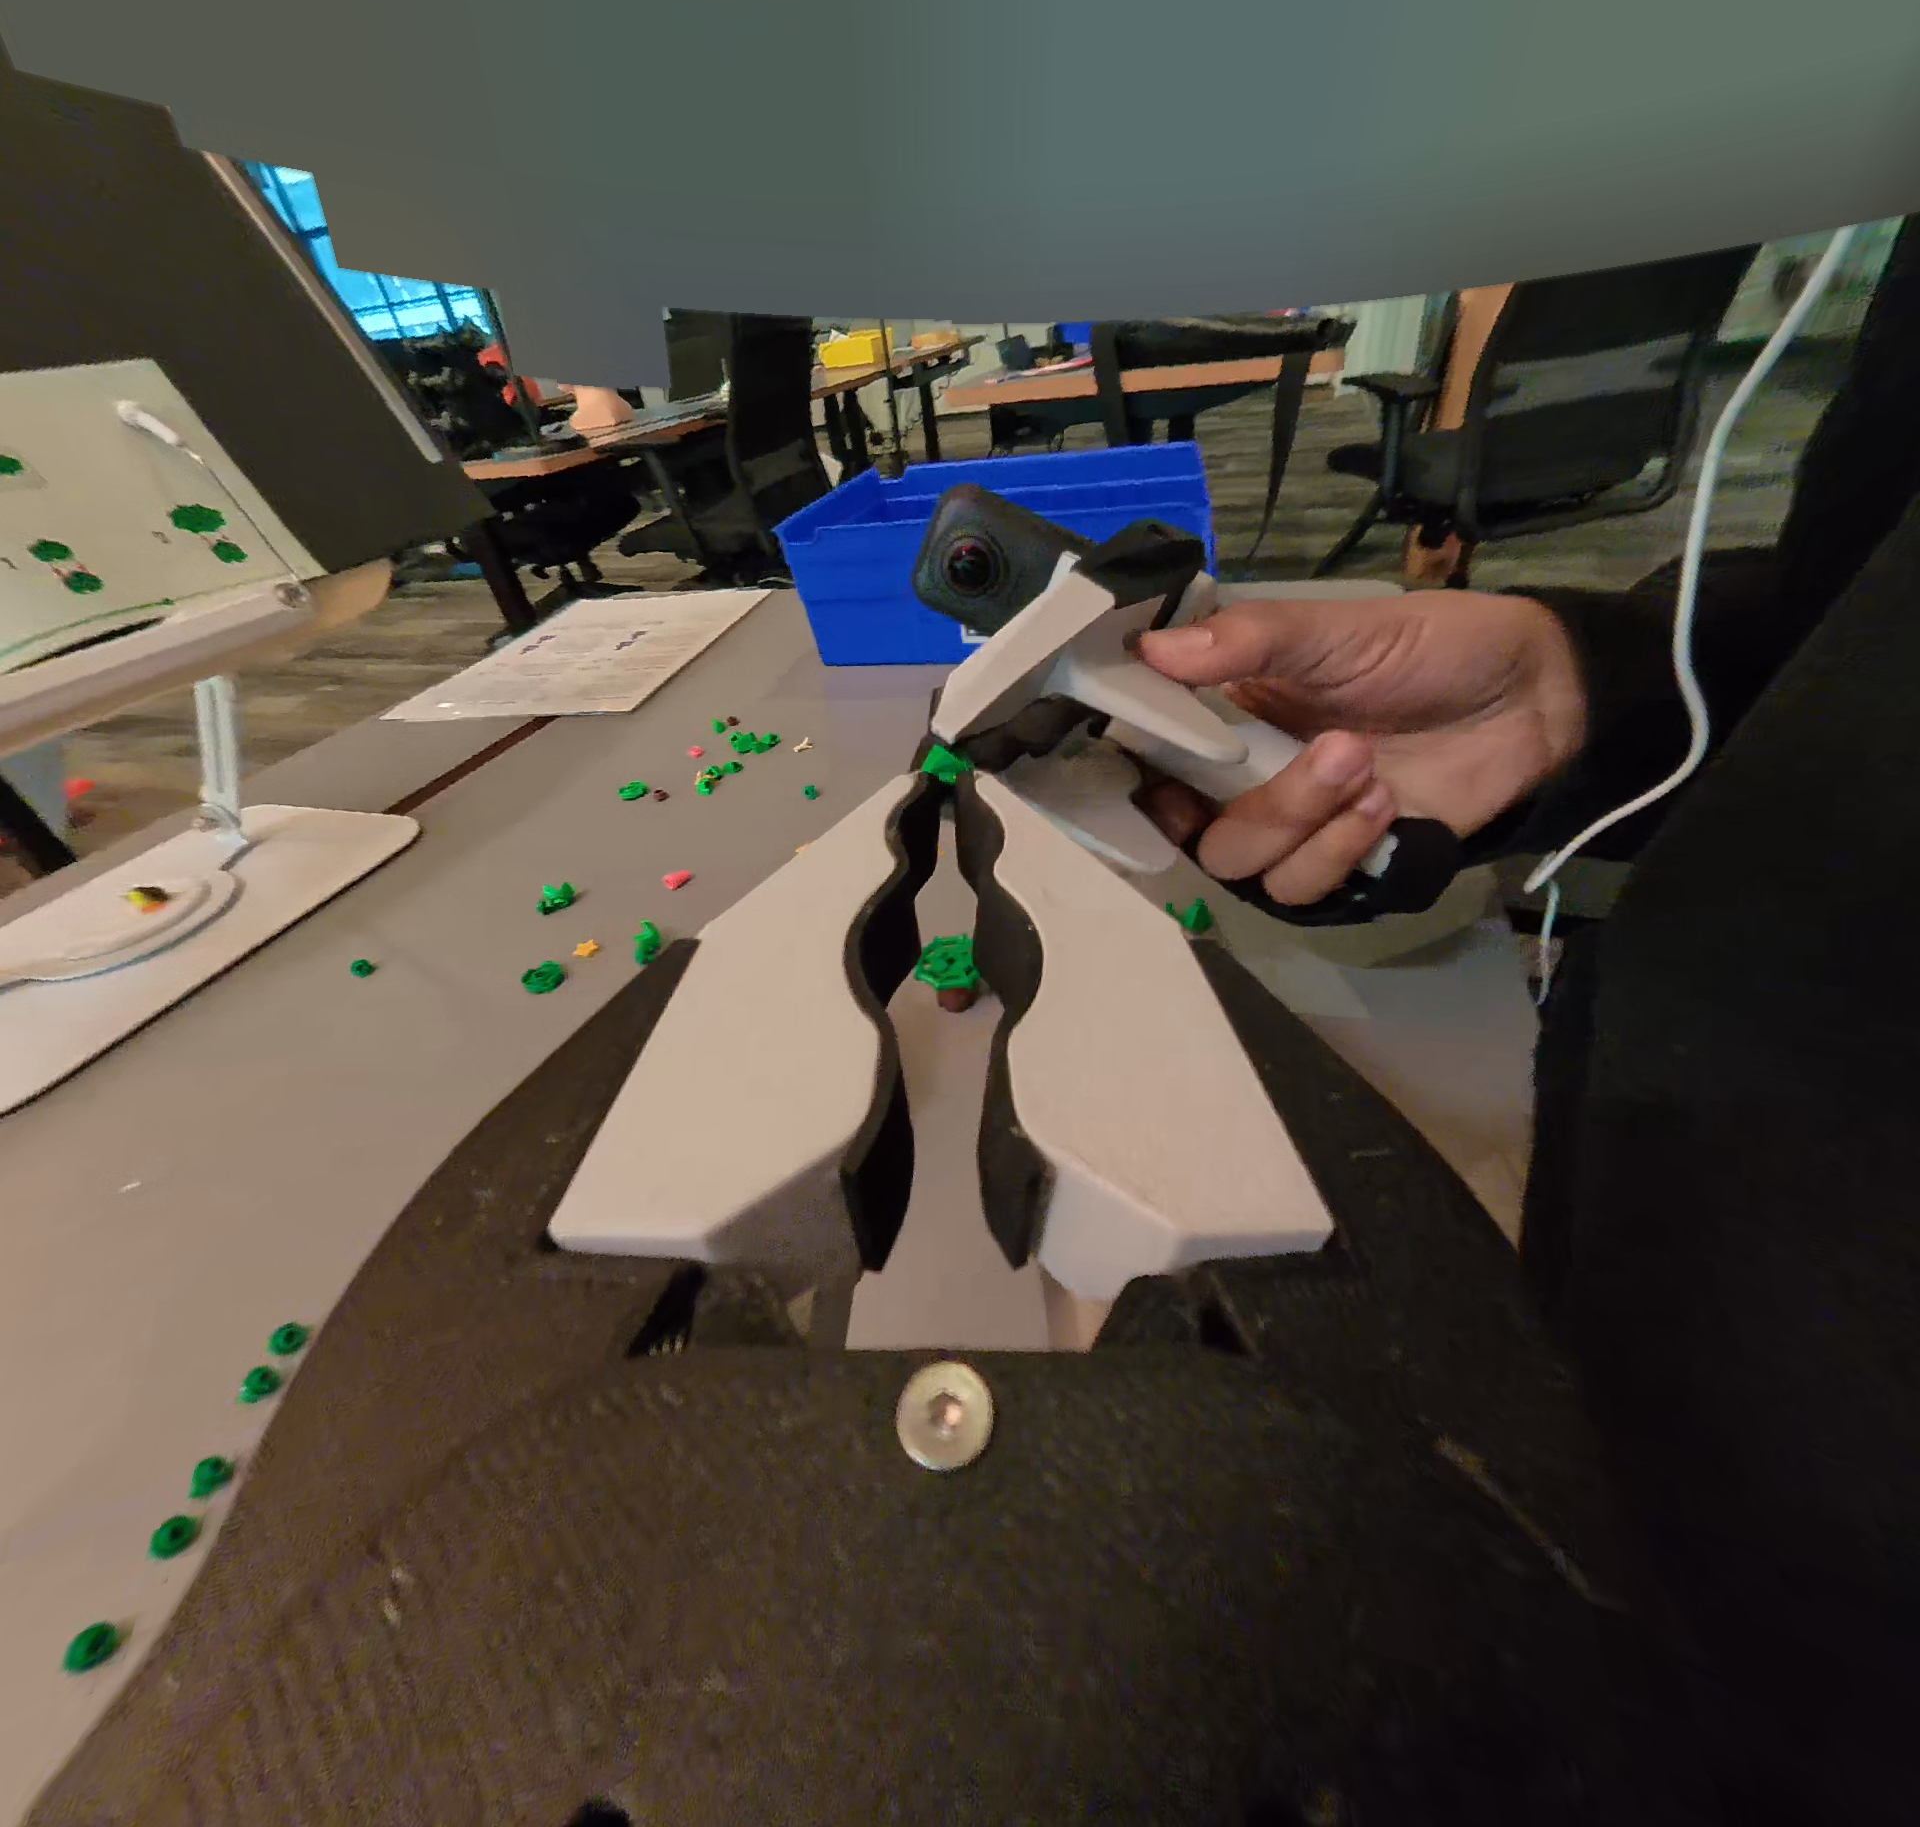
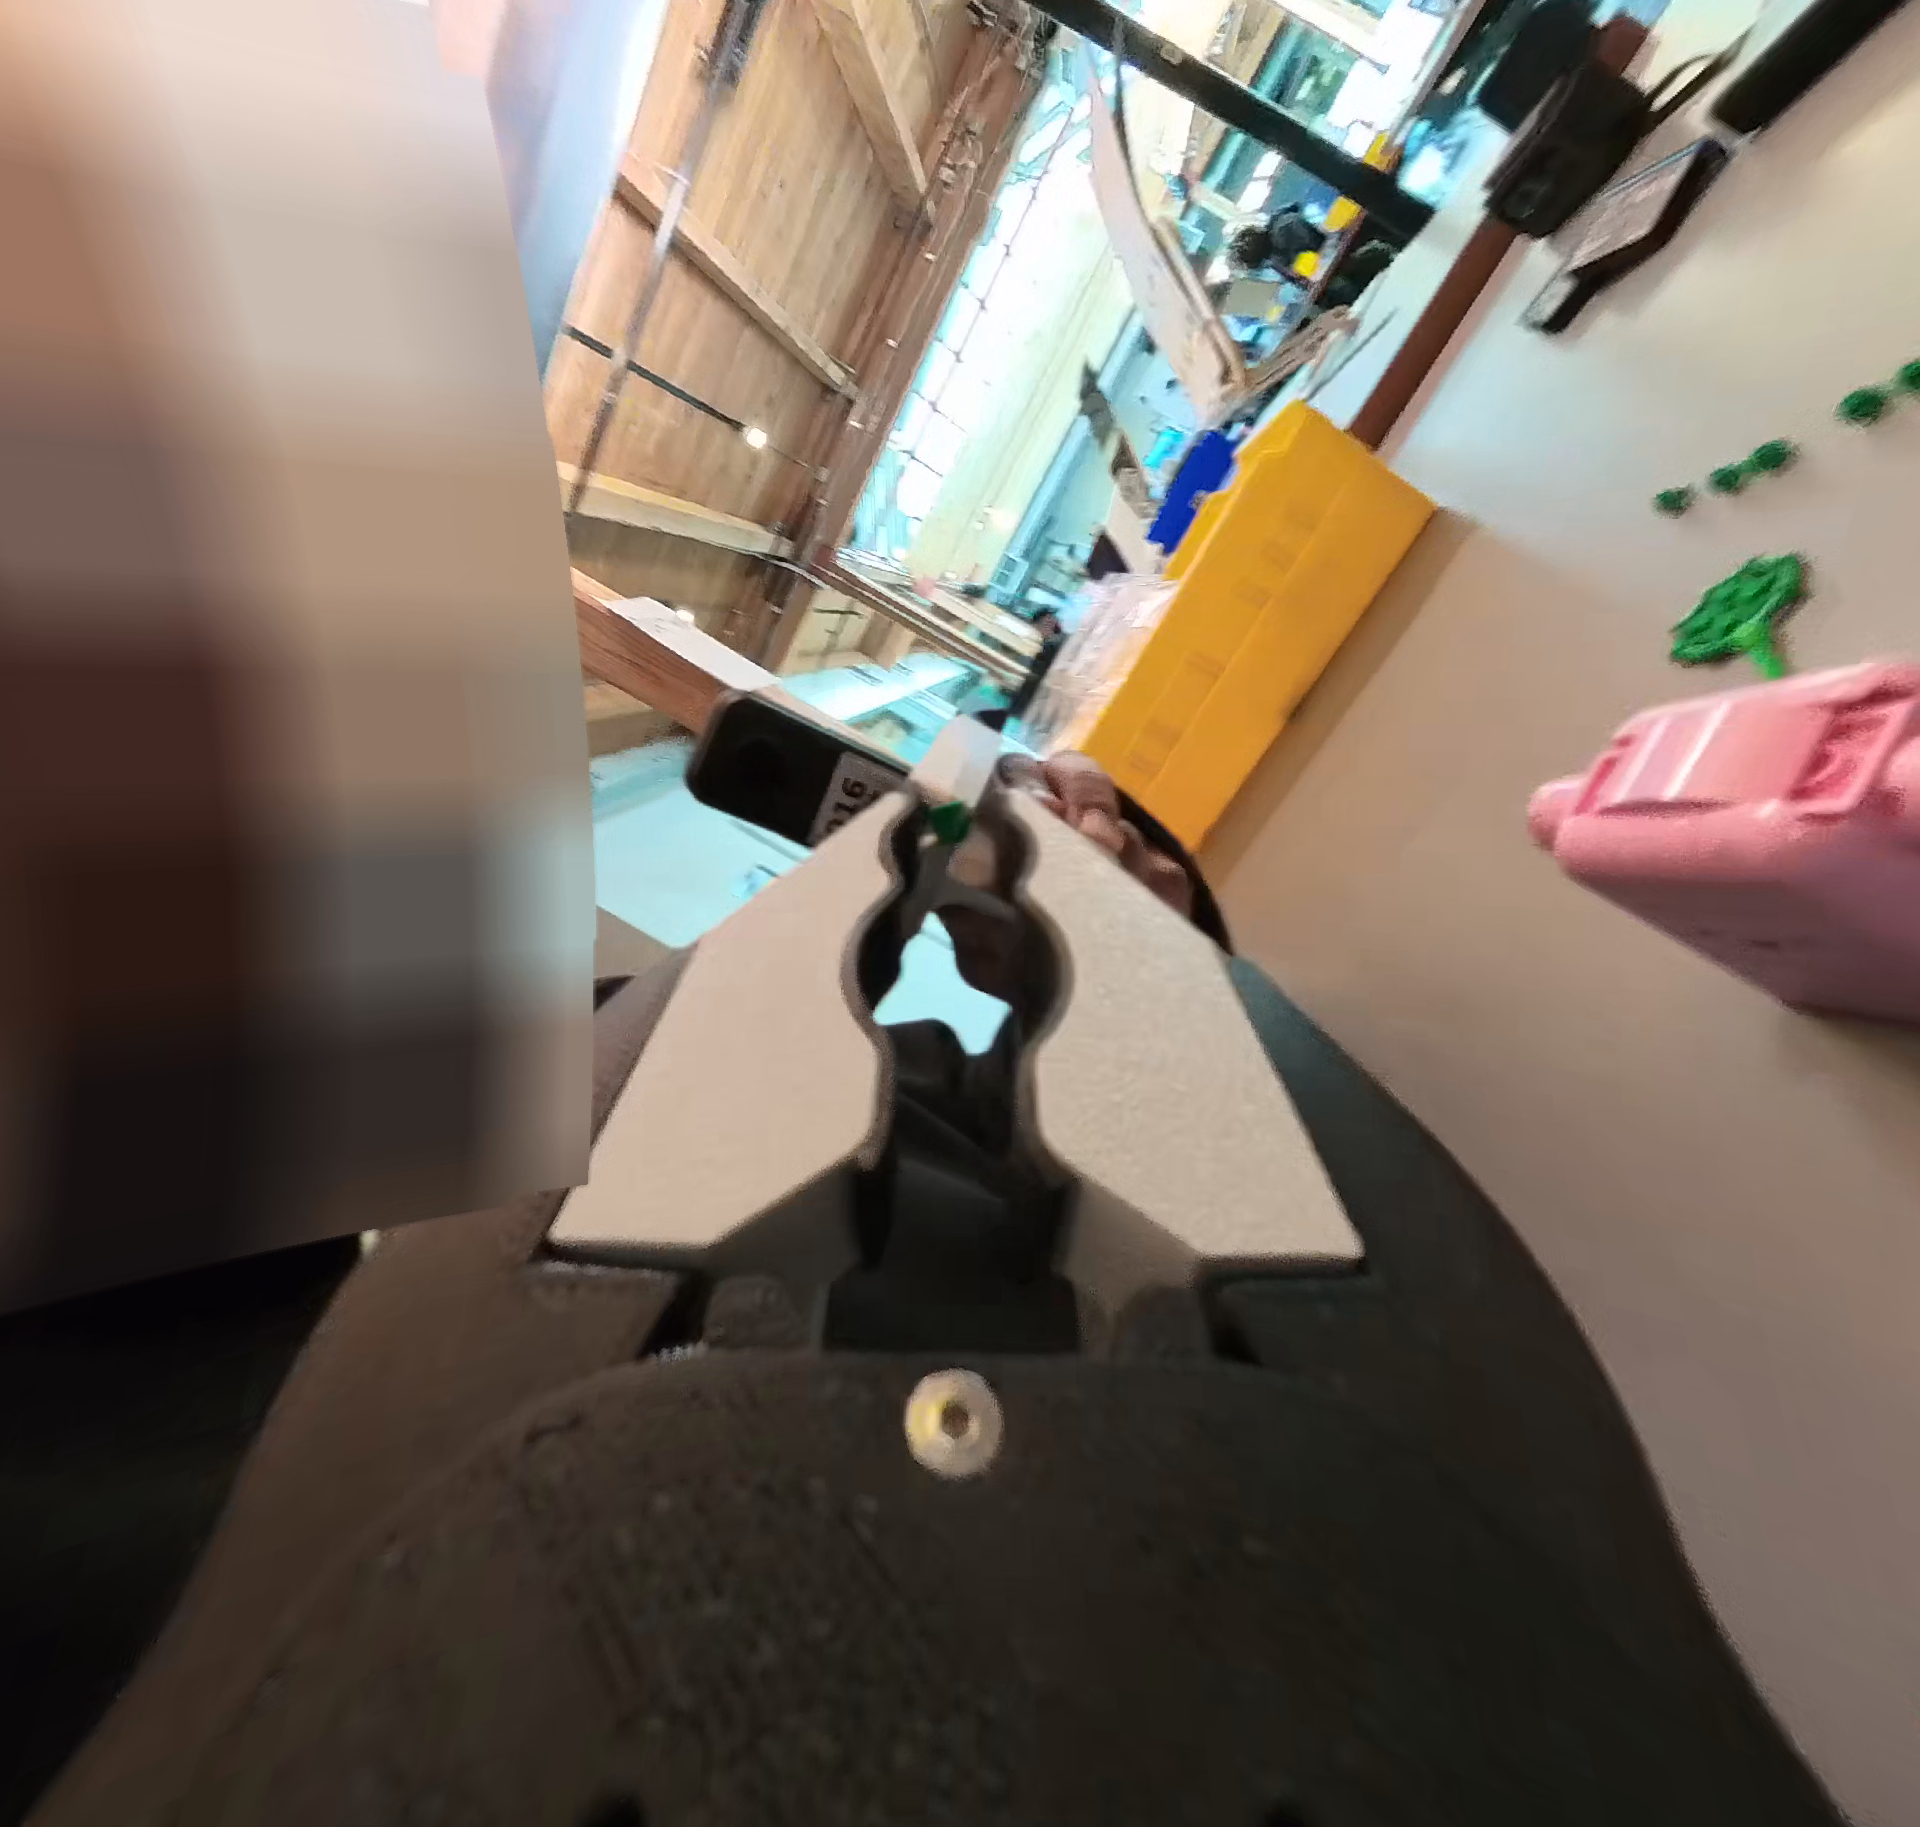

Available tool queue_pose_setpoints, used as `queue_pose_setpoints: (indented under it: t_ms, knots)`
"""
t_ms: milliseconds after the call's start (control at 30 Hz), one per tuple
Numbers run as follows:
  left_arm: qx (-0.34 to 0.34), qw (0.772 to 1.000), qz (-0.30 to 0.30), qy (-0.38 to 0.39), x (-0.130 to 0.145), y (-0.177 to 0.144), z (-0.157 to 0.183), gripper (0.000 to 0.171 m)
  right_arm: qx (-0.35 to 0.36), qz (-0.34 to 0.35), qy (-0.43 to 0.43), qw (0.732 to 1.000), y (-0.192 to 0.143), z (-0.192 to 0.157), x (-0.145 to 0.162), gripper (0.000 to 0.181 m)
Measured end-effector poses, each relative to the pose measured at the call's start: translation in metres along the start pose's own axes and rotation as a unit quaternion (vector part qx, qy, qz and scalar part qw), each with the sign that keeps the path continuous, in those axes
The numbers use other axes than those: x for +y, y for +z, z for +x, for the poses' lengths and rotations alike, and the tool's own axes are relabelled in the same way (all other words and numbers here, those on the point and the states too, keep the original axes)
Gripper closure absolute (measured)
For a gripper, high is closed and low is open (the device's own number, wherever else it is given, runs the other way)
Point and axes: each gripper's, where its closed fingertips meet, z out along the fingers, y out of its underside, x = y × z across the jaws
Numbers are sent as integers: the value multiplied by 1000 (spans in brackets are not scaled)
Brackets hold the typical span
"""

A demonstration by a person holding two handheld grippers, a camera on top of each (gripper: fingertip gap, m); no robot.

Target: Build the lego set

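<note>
Centre frame, both my left gripper (image 1: 943, 775) and right gripper (image 2: 951, 821) pinch one tiny green leaf piece (image 1: 945, 762): featherlight, rigid, slippery, best held by its edges.

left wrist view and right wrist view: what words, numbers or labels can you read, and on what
I won't copy out any writing; these things bear it.
White sticker, right wrist view: printed characters, partly hidden.
Paper sheet, left wrist view: print too small to read.
Instruction booklet, left wrist view: tiny marks beside pictures, blurred.
</note>
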Motion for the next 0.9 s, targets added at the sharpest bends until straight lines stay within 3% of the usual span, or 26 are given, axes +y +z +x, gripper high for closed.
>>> queue_pose_setpoints:
  t_ms: [33, 67, 167, 300, 400, 467, 533, 667, 900]
  knots:
    - [5, 1000, 9, -12, -2, -2, -1, 171, 12, -2, -22, 1000, 0, 1, -3, 151]
    - [11, 999, 18, -25, -5, -4, -2, 171, 14, -2, -48, 999, -2, -3, -7, 145]
    - [43, 994, 44, -86, -9, -10, -5, 171, 30, -11, -164, 986, -8, -12, -15, 147]
    - [87, 980, 80, -159, -15, -16, -10, 171, 66, -70, -372, 923, -7, -20, -3, 150]
    - [93, 983, 77, -142, -15, -15, -7, 171, 78, -81, -448, 887, -3, -22, -1, 154]
    - [93, 986, 70, -117, -14, -13, -2, 171, 74, -90, -441, 890, -2, -21, -1, 162]
    - [93, 989, 64, -99, -13, -12, 3, 171, 45, -99, -399, 910, -2, -24, 1, 167]
    - [82, 993, 52, -60, -11, -10, 7, 171, -1, -114, -311, 944, -3, -25, 7, 163]
    - [78, 996, 34, -11, -7, -6, 17, 171, 11, -152, -292, 944, -3, -16, 20, 176]
